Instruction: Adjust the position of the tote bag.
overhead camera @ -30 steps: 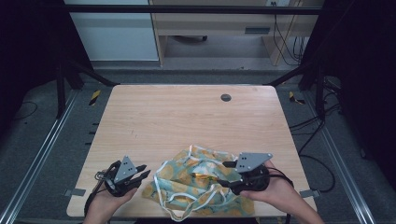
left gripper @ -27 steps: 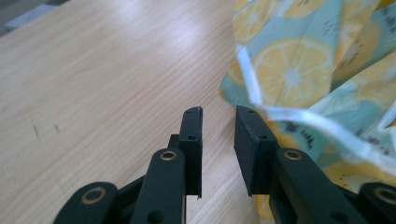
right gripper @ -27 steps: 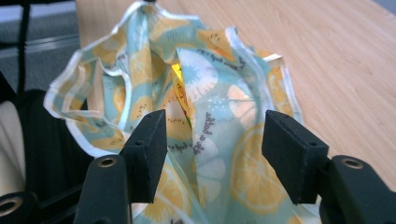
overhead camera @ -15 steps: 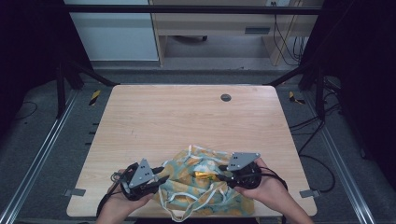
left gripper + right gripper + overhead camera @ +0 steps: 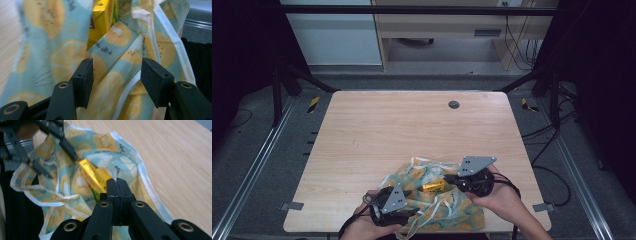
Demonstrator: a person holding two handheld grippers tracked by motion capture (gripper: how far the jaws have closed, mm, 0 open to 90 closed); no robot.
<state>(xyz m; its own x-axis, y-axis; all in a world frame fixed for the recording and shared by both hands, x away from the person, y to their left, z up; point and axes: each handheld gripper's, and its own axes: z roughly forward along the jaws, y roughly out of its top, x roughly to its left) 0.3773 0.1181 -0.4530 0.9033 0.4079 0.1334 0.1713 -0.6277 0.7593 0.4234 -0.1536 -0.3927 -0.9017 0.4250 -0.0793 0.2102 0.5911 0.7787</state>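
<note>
Jaws of the left gripper stand well apart and have just been opening; the printed cloth of the fruit-patterned bag lies between and beneath them, but neither pad presses on it. From above, this gripper sits at the near left corner of the bag, close to the table's front edge, with the person's left hand behind it.

Across the bag, the right gripper has just been closing and its two black jaws now meet face to face, tips resting right at the near end of the yellow carton. Whether a fold of cloth is pinched between them cannot be told. In the high view this gripper points leftward toward the carton, with the right hand wrapped around its body.

That yellow carton lies on the bag's cloth, in the middle of the crumpled fabric. Its long axis runs roughly left to right across the table in the high view, one end just beside the right gripper's tips, the other end aimed toward the left gripper. Seen from the left gripper, the carton shows beyond the open jaws, partly covered by folds.

The bag lies rumpled on the wooden table near its front edge, its white-trimmed handles loose on the cloth.
</note>
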